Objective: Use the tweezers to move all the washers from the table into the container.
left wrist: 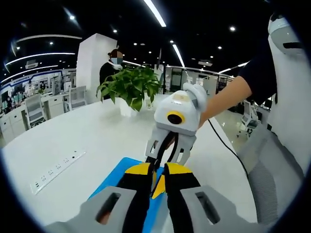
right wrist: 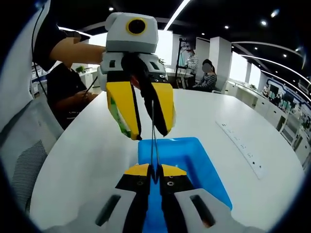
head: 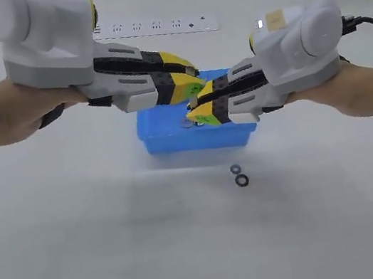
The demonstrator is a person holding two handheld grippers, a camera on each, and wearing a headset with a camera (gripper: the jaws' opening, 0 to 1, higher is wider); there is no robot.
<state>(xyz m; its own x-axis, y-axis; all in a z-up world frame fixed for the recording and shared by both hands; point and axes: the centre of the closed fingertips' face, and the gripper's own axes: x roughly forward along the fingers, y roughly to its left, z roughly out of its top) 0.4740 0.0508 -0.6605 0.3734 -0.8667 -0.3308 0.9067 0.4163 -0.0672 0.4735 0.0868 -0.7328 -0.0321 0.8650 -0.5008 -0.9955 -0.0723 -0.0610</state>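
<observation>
Right tool [right wrist: 155, 171] clamped on tweezers [right wrist: 154, 145], over blue container [head: 172, 140]. Left tool [right wrist: 149, 132] jaws apart, at its 12 o'clock. Two washers [head: 239, 182] on table [head: 81, 237], 5 o'clock of container.

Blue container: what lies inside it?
The floor of the blue container looks bare in the right gripper view. In the head view something small and grey shows inside; the left gripper and right gripper cover the rest.

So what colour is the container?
The container is blue, which shows best in the head view.
</observation>
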